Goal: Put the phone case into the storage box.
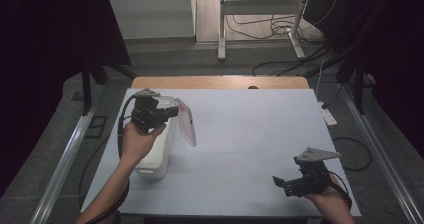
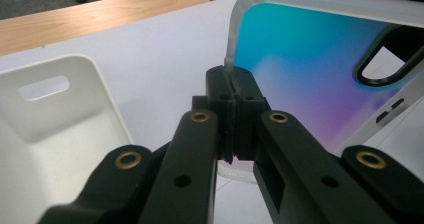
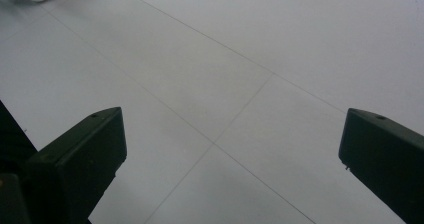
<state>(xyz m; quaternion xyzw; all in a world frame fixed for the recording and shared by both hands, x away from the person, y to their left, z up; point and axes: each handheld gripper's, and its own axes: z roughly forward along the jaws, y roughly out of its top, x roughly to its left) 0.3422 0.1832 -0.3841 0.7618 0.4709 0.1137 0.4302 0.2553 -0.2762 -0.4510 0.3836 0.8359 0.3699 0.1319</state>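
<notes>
The left gripper [image 2: 232,91] pinches the clear rim of a phone case [image 2: 300,79], held tilted above the white table [image 1: 250,134] just beside a white bin [image 1: 159,154]. The right gripper [image 1: 285,183] hovers low, jaws spread wide and empty. A wooden strip [image 1: 220,82] edges the table; cables litter the grey floor. The case's far end is cut off.

A teal-to-purple gradient with a translucent whitish rim is seen on the phone case [image 2: 300,69]. The bin [image 1: 159,149] is coloured white, the counter [image 1: 250,144] pale grey, both tools black.
</notes>
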